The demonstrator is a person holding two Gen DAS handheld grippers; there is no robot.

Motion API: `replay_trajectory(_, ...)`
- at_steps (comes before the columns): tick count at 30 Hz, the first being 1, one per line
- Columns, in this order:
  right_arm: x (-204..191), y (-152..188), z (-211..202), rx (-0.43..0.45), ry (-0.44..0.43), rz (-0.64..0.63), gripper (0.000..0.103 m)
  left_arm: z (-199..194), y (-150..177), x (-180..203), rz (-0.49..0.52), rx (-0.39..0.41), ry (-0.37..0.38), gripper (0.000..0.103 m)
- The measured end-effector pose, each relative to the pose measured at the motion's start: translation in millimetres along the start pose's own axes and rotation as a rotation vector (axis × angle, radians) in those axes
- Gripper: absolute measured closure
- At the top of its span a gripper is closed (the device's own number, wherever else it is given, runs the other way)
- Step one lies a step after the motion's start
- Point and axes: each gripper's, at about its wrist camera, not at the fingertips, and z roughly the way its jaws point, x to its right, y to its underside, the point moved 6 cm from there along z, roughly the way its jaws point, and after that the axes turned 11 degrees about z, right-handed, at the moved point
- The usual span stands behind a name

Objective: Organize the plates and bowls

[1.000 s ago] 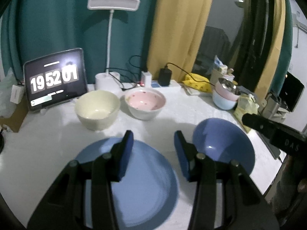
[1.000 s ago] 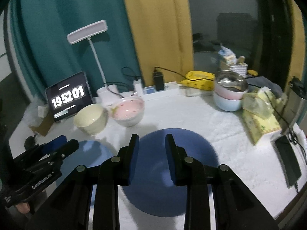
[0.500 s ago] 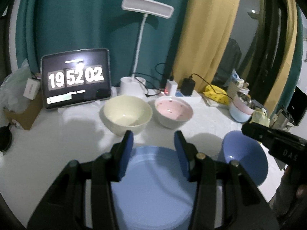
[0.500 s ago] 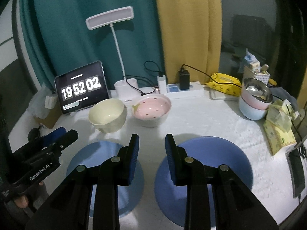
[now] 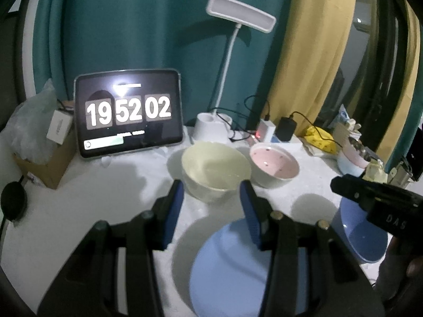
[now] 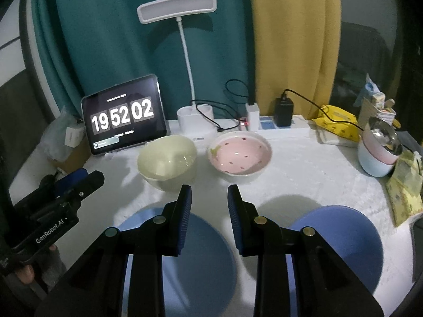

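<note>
A cream bowl (image 5: 215, 167) (image 6: 168, 157) and a pink spotted bowl (image 5: 275, 162) (image 6: 240, 153) stand side by side mid-table. Two blue plates lie near the front: the left one (image 5: 232, 269) (image 6: 206, 259) and the right one (image 5: 357, 240) (image 6: 341, 237). My left gripper (image 5: 211, 200) is open and empty, above the table just in front of the cream bowl. My right gripper (image 6: 209, 195) is open and empty, above the gap between the two plates, in front of the bowls. Each gripper shows in the other's view: the right (image 5: 375, 200), the left (image 6: 60, 192).
A tablet clock (image 6: 124, 116), a white desk lamp (image 6: 195, 121), chargers and a power strip (image 6: 267, 124) line the back edge. Stacked bowls (image 6: 378, 153) and yellow packets (image 6: 407, 187) sit at the right. A cardboard box (image 5: 47, 163) is at the left.
Both grippers have swung left and tilted up, so the bowls and the clock sit more central. The left gripper now faces the cream bowl. Jaws stay open.
</note>
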Motion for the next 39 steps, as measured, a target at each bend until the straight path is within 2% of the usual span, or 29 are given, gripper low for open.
replay_trajectory(14,-26.0,-8.2,66.6,-0.065,-0.006,0.004,0.073,49.5,-9.0,-35.3,-0.007,-0.042,-0.002,0.057)
replay_trajectory(21,-28.2,-12.4,100.6,-0.098,-0.017,0.051,0.073,76.3,-9.1,-39.1,-0.004,-0.085,0.016,0.057)
replay_trajectory(32,-24.3,-7.1,155.6,-0.181,0.025,0.088,0.073,122.7,-0.2,-36.3,0.009,-0.169,0.022,0.057)
replay_trajectory(39,-27.5,-5.8,170.6,-0.176,0.026,0.074,0.073,139.9,3.5,-40.1,0.003,-0.192,0.030,0.057)
